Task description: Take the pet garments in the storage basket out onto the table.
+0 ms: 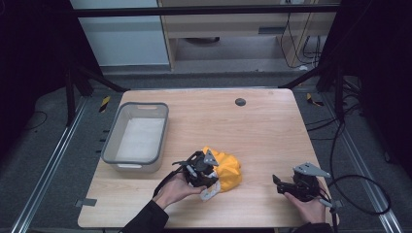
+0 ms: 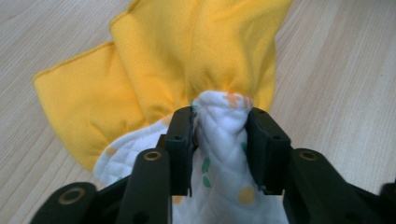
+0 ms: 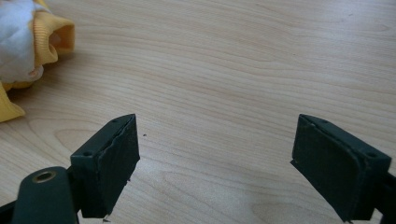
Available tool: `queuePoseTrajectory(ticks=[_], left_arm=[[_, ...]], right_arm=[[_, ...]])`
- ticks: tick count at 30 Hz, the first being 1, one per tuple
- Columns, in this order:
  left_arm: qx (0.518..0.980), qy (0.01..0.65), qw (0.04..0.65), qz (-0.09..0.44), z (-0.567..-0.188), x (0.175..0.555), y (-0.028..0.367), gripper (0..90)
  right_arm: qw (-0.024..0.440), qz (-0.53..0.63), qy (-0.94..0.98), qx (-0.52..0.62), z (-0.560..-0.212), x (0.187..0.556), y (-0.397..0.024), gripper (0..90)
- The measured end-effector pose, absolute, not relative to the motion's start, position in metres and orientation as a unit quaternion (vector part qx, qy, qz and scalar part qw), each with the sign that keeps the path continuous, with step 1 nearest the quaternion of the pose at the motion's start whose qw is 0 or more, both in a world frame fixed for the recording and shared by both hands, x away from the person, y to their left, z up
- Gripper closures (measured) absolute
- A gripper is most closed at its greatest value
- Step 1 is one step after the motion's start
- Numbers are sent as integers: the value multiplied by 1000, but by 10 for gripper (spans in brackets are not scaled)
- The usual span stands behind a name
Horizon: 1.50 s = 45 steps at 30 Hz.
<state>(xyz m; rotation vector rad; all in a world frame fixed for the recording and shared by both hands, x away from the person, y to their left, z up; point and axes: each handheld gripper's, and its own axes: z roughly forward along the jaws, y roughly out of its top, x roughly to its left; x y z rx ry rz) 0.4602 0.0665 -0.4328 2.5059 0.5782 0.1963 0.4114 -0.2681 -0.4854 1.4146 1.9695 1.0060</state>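
A crumpled yellow garment [image 1: 229, 170] with a white quilted, dotted lining lies on the wooden table [image 1: 262, 131] near the front middle. My left gripper [image 1: 213, 180] sits at the garment's left side. In the left gripper view its jaws [image 2: 219, 135] hold a bunched fold of the white lining [image 2: 219, 121], which touches both pads, with the yellow cloth [image 2: 187, 51] spread beyond. My right gripper [image 1: 277, 182] rests near the front right of the table with wide open, empty jaws [image 3: 215, 158]. The garment [image 3: 23, 42] shows at the top left of the right gripper view.
A grey plastic bin [image 1: 109, 145] stands at the table's left side, with a pale bottom and nothing visible in it. A small dark round disc [image 1: 240, 102] sits near the far edge. Cables trail off the table's right edge by the right hand.
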Motion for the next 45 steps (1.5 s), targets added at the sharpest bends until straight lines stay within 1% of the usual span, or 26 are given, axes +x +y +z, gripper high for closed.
queuePoseTrajectory(ticks=[12, 18, 22, 34, 45], left_arm=[[933, 231, 265, 73, -435, 459, 73, 410], [927, 246, 273, 77, -434, 458, 83, 273], [923, 255, 275, 83, -434, 458, 88, 225], [905, 269, 312, 107, -423, 447, 103, 158], [884, 287, 348, 123, -414, 438, 117, 150]], right_arm=[[255, 368, 725, 523, -486, 412, -268, 142], [256, 367, 725, 524, -486, 411, -268, 134], [255, 367, 724, 525, -486, 411, -267, 131], [258, 364, 726, 524, -487, 411, -268, 128], [258, 364, 725, 524, -487, 411, -268, 125]])
